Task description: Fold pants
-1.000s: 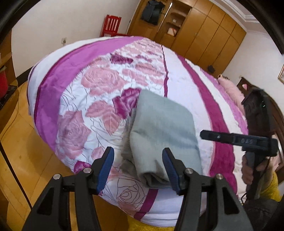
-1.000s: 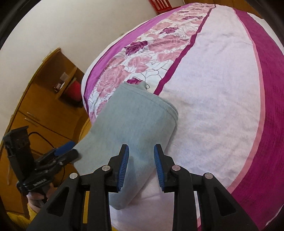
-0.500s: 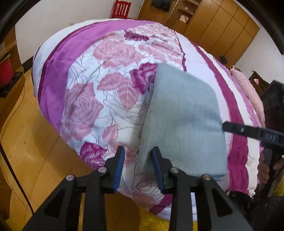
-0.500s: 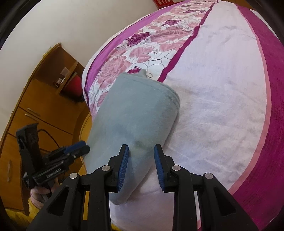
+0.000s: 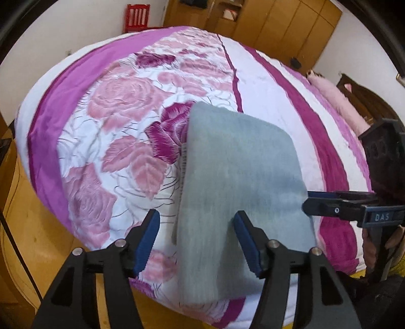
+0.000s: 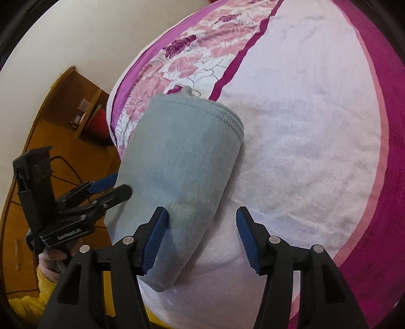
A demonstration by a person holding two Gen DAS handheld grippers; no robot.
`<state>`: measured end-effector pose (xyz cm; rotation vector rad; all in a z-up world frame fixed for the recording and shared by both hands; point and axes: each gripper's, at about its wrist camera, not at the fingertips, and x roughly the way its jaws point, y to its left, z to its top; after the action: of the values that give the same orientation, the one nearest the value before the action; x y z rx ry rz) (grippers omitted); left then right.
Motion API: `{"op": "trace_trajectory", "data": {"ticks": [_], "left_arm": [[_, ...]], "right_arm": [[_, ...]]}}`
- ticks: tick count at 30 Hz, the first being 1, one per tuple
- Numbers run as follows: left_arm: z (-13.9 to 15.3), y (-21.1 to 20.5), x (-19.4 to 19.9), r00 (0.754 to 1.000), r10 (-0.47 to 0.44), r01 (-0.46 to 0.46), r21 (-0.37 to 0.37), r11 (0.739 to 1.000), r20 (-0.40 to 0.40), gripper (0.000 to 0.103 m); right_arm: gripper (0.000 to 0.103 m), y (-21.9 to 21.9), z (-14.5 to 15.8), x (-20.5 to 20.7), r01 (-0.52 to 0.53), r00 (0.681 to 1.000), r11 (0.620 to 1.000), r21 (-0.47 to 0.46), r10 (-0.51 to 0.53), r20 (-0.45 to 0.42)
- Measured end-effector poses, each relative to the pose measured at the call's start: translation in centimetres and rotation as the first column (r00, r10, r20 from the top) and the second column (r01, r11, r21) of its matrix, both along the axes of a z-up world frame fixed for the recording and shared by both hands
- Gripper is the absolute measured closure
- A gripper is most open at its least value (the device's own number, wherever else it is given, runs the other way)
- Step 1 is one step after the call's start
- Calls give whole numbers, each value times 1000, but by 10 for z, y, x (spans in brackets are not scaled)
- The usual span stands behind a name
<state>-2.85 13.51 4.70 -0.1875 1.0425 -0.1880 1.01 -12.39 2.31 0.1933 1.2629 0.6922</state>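
The grey-blue pants [image 5: 238, 182] lie folded into a thick rectangle near the bed's front edge, their near end hanging slightly over it. My left gripper [image 5: 197, 227] hovers over the pants' near left edge. Its jaws are opening, with that edge between them and neither pad pressing on it. In the right wrist view the pants [image 6: 182, 162] run away from me. My right gripper [image 6: 202, 220] straddles their near right edge, jaws opening, the pads not squeezing the cloth. Each view shows the other gripper beside the pants: the right gripper [image 5: 311, 202] and the left gripper [image 6: 121, 184].
The bed wears a pink and purple rose quilt [image 5: 121, 131] with a white towel-like band [image 6: 303, 126]. Wooden floor [image 5: 30, 227] lies left of the bed, a wardrobe [image 5: 291, 22] and red chair [image 5: 136, 17] beyond, a pink pillow [image 5: 339, 101] at right. A yellow sleeve [image 6: 45, 283] shows behind the left gripper.
Both grippers' jaws have spread wide from the narrow gap of half a second ago. The left gripper has shifted over the pants' near edge. The pants now lie flat, let go.
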Motion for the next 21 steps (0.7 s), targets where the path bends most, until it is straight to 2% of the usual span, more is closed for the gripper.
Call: {"op": "trace_trajectory", "data": {"ticks": [6,21], "left_arm": [[-9,2,14,1000,-11,10,-52,999,-20,35],[-17,3,30,997,-59,53,-108,993,-49,32]], "right_arm": [[44,9,-7,2,-24,1000,1000,8,24,-14],[44,24,-17,5,-63,997,998,26,64,-30]]}}
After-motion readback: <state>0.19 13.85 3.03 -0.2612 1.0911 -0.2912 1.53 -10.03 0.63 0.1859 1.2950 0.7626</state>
